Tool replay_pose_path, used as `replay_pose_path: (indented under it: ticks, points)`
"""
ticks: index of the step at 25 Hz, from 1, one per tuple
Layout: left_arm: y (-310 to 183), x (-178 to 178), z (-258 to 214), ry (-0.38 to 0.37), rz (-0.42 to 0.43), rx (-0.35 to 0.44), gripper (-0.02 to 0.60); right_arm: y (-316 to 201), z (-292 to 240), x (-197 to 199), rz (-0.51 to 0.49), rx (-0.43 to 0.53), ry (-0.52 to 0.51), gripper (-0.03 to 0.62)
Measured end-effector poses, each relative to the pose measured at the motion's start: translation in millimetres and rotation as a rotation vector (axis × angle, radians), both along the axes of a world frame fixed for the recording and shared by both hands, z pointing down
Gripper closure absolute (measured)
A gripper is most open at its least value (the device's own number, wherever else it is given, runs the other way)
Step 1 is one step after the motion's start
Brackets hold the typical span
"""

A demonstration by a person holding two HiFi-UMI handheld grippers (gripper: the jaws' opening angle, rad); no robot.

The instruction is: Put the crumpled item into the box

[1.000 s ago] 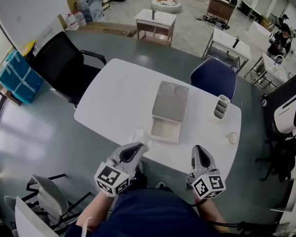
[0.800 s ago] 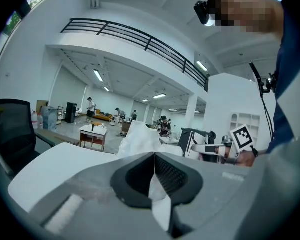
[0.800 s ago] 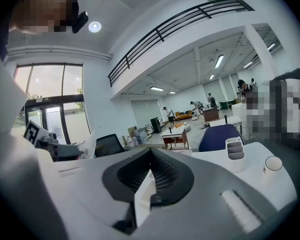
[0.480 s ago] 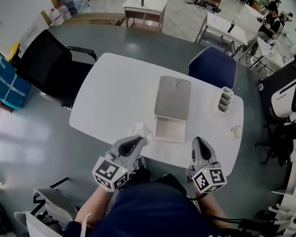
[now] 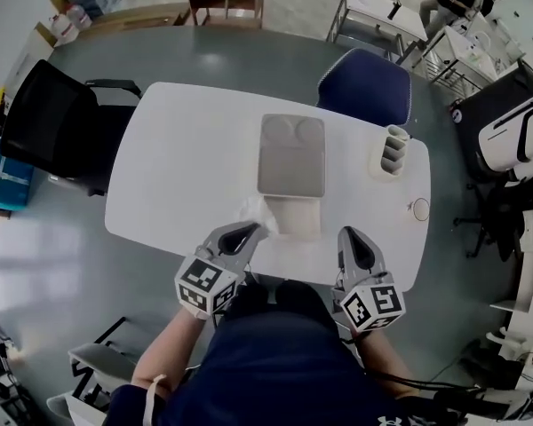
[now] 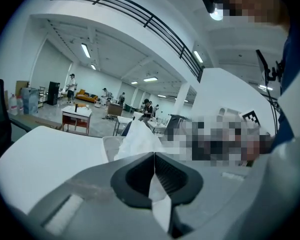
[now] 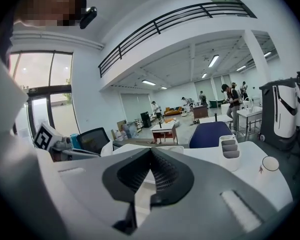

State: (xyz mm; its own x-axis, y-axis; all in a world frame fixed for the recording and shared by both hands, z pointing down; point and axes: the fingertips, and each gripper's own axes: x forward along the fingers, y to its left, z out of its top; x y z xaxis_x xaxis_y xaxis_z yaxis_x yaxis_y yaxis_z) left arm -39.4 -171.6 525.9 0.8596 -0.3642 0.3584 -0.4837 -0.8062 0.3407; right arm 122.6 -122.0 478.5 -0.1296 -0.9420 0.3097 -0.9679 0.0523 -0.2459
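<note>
A crumpled white tissue [image 5: 255,211] hangs over the table's near edge, against the left side of the open shallow box [image 5: 298,216]. My left gripper [image 5: 252,230] is shut on it. In the left gripper view the tissue [image 6: 138,138] bulges out above the closed left gripper [image 6: 154,154], and a strip of it runs down between the pads. The box's grey lid [image 5: 291,155] lies just beyond the box. My right gripper [image 5: 350,233] hovers at the near edge, right of the box, jaws together and nothing in them. In its own view the right gripper [image 7: 150,150] points toward the box.
The white table [image 5: 186,158] carries a grey compartment holder [image 5: 392,150] and a small round cup [image 5: 419,209] at the right. A blue chair [image 5: 367,85] stands behind the table, a black chair [image 5: 49,122] at the left. The person's dark-clothed lap fills the near foreground.
The left gripper has carried the tissue a little forward and right, up against the box. The right gripper has kept its place. The head camera has shifted its view.
</note>
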Motion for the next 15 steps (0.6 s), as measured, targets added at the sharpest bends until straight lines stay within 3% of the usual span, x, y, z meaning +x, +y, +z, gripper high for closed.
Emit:
replay_pose_path:
  ticks: [10, 15]
  points:
    - [-0.9, 49.2, 51.7, -0.125, 0.100, -0.067, 0.575, -11.7, 23.7, 28.8, 0.004, -0.048, -0.046, 0.592]
    - [-1.5, 62.2, 94.0, -0.305, 0.184, -0.027, 0.575, -8.6, 38.6, 34.2, 0.018, -0.082, -0.072, 0.592]
